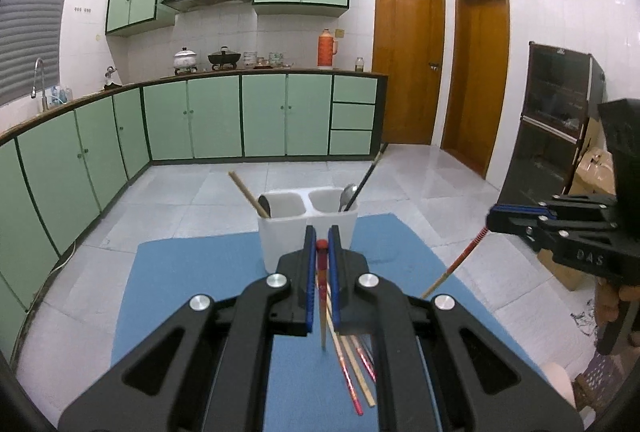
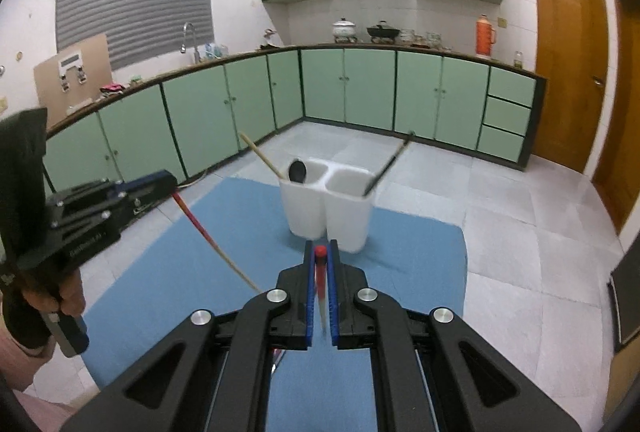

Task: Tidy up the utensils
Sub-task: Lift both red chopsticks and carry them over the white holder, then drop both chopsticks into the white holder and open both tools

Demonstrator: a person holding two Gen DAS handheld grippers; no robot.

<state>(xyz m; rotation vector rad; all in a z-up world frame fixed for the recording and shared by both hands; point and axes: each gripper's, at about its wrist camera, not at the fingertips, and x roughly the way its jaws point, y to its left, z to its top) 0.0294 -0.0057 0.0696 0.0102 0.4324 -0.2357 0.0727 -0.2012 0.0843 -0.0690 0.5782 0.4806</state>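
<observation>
A white two-compartment holder [image 1: 307,228] [image 2: 328,210] stands on a blue mat [image 1: 192,280] [image 2: 168,272]. Its left cup holds a wooden chopstick [image 1: 248,194] and a dark spoon [image 2: 297,171]; its right cup holds a metal spoon [image 1: 347,196] and a black chopstick [image 2: 387,165]. My left gripper [image 1: 322,238] is shut on a red-topped chopstick [image 1: 322,292], held above the mat just before the holder. My right gripper [image 2: 320,250] is shut on another red-topped chopstick [image 2: 319,280], also before the holder. Each gripper shows in the other's view, with its chopstick hanging down.
Several loose chopsticks [image 1: 356,372] lie on the mat under my left gripper. Green kitchen cabinets [image 1: 216,116] run along the back and left. Two wooden doors [image 1: 408,60] and a dark cabinet [image 1: 556,112] stand to the right. The floor is pale tile.
</observation>
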